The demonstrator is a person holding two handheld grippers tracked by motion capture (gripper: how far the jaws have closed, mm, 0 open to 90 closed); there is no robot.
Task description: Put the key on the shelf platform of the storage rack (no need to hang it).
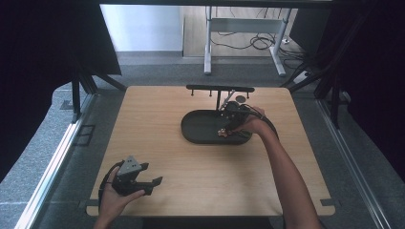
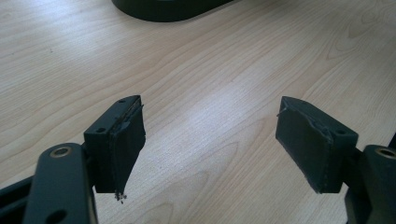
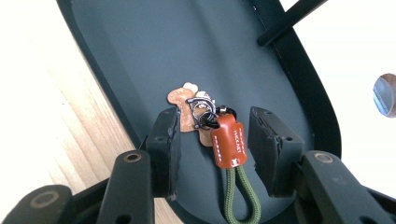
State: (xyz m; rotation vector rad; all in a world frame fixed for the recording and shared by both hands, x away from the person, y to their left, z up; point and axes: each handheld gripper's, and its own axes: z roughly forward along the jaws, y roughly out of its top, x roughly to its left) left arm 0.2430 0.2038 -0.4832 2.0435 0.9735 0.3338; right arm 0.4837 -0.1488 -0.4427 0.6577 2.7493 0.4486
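1. The left hand-held gripper (image 1: 143,180) is held nearest the camera, at the front left corner of the worktop (image 1: 157,157), jaws spread wide over bare wood with nothing between them.
2. The right hand-held gripper (image 3: 215,144) is seen with its jaws spread either side of a key ring (image 3: 229,140), which lies in the dark oval tray (image 3: 140,46) towards the worktop's back edge.
3. The brown leather tab is best centred between the jaws before closing, so the green cord loop is not pinched alone.
4. Whether either jaw touches the tab cannot be told; the loop is cut off below, and the metal clasp and tan charm overlap indistinctly.
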